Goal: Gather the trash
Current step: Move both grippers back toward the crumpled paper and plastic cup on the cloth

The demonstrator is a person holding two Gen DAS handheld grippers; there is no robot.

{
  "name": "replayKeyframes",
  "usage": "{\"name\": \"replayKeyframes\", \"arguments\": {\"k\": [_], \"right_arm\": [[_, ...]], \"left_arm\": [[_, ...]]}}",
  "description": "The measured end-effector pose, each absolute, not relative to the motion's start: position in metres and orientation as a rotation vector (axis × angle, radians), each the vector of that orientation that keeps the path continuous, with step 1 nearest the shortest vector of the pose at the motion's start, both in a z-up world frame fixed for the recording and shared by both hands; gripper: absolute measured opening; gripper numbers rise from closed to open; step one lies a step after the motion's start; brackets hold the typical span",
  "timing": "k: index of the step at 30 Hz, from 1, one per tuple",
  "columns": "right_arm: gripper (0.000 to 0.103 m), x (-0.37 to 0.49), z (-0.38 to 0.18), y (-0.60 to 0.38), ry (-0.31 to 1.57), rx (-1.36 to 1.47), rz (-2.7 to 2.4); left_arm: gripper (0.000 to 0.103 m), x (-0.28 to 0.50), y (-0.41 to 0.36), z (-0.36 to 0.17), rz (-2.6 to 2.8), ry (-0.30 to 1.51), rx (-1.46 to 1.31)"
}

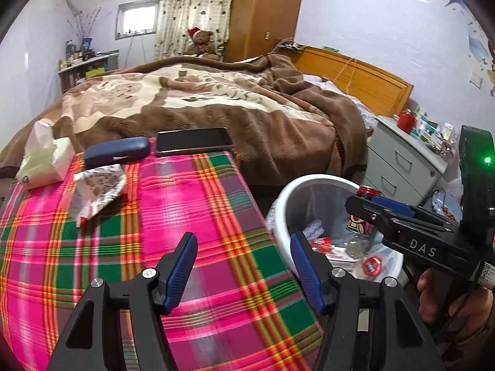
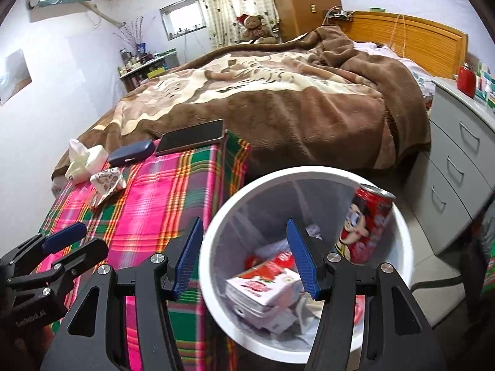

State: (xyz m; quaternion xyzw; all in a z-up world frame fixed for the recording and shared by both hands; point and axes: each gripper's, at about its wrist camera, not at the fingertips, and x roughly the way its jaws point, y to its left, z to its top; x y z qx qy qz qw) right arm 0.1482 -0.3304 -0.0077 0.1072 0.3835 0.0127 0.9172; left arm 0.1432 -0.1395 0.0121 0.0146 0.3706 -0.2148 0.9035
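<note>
A white trash bin (image 2: pixel 402 235) stands on the floor right of the plaid-covered table (image 2: pixel 148 204); it also shows in the left wrist view (image 1: pixel 284 204). A red cartoon can (image 2: pixel 365 225) is inside the bin by its right wall, above a strawberry milk carton (image 2: pixel 266 284) and other trash. My right gripper (image 2: pixel 244 256) is open and empty over the bin. My left gripper (image 1: pixel 244 266) is open and empty over the table's right edge. A crumpled snack wrapper (image 1: pixel 99 188) lies on the table at far left, also in the right wrist view (image 2: pixel 108 182).
A tissue pack (image 1: pixel 43 160), a blue glasses case (image 1: pixel 117 151) and a phone (image 1: pixel 193 140) lie at the table's far edge. A bed with a brown blanket (image 1: pixel 216 105) is behind. A grey drawer unit (image 2: pixel 458 160) stands right of the bin.
</note>
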Motion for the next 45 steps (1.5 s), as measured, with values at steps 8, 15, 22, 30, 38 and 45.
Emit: {"name": "replayKeyframes", "arguments": {"k": [8,15,22,30,38,45], "right_arm": [[0.058,0.157,-0.012,-0.301,0.793,0.207,0.071],[0.058,0.17,-0.017,-0.274,0.808,0.202,0.115],[0.058,0.189,-0.025,-0.245,0.832,0.185,0.153],[0.058,0.216,-0.035,-0.214,0.871,0.15,0.192],[0.058,0.249,-0.046,-0.187,0.899,0.139,0.247],[0.058,0.274,-0.046,-0.165,0.893,0.112,0.286]], "left_arm": [[0.062,0.153,-0.097,0.01,-0.377,0.757,0.007],[0.062,0.169,-0.047,0.003,-0.294,0.766,-0.023],[0.062,0.189,-0.001,-0.007,-0.217,0.777,-0.052],[0.062,0.212,0.031,-0.02,-0.182,0.799,-0.064],[0.062,0.228,0.055,-0.03,-0.165,0.816,-0.06],[0.062,0.241,0.069,-0.036,-0.177,0.834,-0.064]]}}
